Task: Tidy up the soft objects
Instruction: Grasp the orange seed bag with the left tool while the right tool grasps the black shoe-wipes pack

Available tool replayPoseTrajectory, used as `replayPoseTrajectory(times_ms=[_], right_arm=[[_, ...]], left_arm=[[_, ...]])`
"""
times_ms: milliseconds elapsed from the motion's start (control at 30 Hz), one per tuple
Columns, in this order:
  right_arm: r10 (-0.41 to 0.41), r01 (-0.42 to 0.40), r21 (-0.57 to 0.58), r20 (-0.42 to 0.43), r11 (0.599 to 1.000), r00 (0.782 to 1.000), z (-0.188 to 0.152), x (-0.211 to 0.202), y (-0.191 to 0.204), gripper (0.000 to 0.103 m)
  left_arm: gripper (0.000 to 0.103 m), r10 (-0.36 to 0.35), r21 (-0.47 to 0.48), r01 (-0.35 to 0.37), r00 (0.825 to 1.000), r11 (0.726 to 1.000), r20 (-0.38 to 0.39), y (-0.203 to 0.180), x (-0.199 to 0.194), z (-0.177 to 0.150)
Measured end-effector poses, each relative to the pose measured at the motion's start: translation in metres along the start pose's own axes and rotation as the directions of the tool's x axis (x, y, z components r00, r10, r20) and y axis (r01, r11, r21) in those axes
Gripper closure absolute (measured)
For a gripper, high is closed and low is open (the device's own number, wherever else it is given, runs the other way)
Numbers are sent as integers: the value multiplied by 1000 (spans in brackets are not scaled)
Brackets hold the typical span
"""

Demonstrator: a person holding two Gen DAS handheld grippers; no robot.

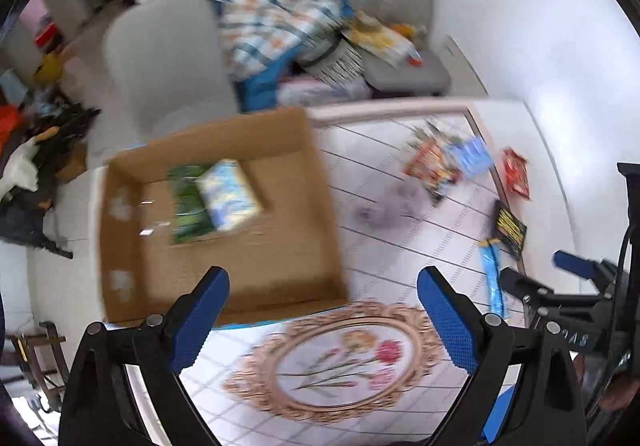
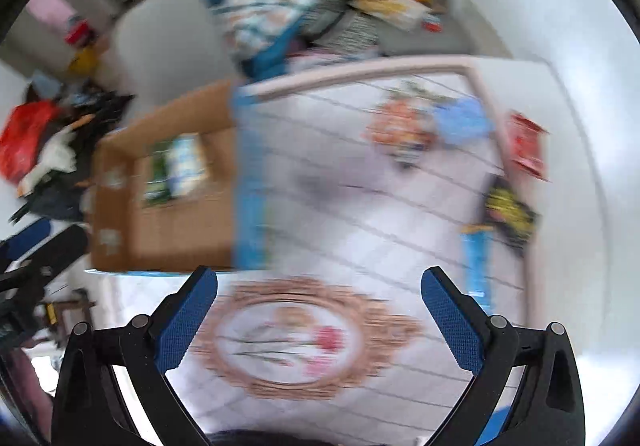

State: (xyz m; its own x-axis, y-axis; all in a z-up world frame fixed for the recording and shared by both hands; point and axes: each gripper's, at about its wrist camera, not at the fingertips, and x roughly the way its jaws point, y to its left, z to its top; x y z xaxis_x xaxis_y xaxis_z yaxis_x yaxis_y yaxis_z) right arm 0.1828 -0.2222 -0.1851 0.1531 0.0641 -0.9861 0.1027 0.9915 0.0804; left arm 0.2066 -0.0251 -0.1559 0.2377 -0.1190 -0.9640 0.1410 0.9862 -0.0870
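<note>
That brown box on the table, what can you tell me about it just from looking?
The cardboard box is a shallow, open-topped tray of plain brown corrugated card, with pale tape patches on its left wall. It sits flat on the patterned tablecloth, toward the table's left side. Inside lie a green packet and a pale blue-and-yellow soft pack resting partly on it. Neither gripper touches it.

Your box point(image 1: 224, 238) sits open with a pale-blue pack point(image 1: 229, 193) lying on a green one point(image 1: 186, 205); more packets point(image 1: 448, 161) lie scattered to its right.
</note>
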Motion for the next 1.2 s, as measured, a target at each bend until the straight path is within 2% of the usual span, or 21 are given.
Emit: replayPoseTrajectory(times_ms=[100, 167, 200, 333, 433, 533, 667, 767, 833, 900, 933, 967, 1033, 1133, 1200], right_arm=[[-82, 82, -4, -66, 997, 994, 13, 20, -59, 0], [-135, 132, -34, -122, 991, 983, 23, 43, -106, 0], [-149, 145, -44, -134, 989, 980, 26, 49, -117, 0], [-219, 190, -141, -238, 972, 946, 45, 105, -177, 0], [-239, 181, -208, -298, 961, 924, 56, 146, -200, 0], [-255, 163, -280, -332, 946, 908, 61, 178, -210, 0], [-265, 124, -419, -298, 899, 917, 70, 214, -218, 0], [-208, 56, -447, -298, 893, 932, 74, 226, -219, 2], [-164, 11, -421, -328, 907, 930, 75, 232, -219, 20], [-155, 21, -384, -323, 923, 934, 79, 236, -219, 21], [-139, 22, -331, -333, 943, 933, 82, 237, -223, 22], [-103, 17, -247, -340, 969, 935, 87, 237, -228, 23], [-26, -7, -94, -345, 996, 938, 94, 236, -239, 25], [47, -3, 134, -333, 991, 942, 103, 238, -260, 25], [65, -11, 176, -303, 984, 951, 108, 237, -263, 25]], left_arm=[[7, 5, 41, -2, 997, 999, -72, -49, 44, 15], [7, 8, 51, -2, 993, 999, -116, -75, 71, 22], [7, 18, 55, -10, 989, 998, -148, -91, 90, 25], [7, 25, 54, -13, 973, 998, -231, -139, 141, 31], [7, 32, 46, -19, 957, 999, -287, -164, 172, 33], [7, 9, 4, -8, 942, 1000, -335, -176, 196, 33], [7, -10, -48, -8, 933, 999, -359, -172, 209, 38], [7, -21, -90, -12, 932, 996, -361, -159, 212, 47], [7, -50, -140, -1, 932, 990, -359, -148, 212, 55], [7, -97, -207, 26, 934, 978, -343, -134, 210, 65], [7, -118, -241, 36, 936, 970, -333, -127, 211, 71], [7, -139, -274, 48, 935, 961, -325, -121, 211, 75], [7, -198, -357, 78, 929, 931, -312, -107, 218, 86], [7, -298, -471, 133, 908, 872, -296, -94, 237, 101], [7, -310, -480, 131, 897, 868, -316, -95, 255, 112]])
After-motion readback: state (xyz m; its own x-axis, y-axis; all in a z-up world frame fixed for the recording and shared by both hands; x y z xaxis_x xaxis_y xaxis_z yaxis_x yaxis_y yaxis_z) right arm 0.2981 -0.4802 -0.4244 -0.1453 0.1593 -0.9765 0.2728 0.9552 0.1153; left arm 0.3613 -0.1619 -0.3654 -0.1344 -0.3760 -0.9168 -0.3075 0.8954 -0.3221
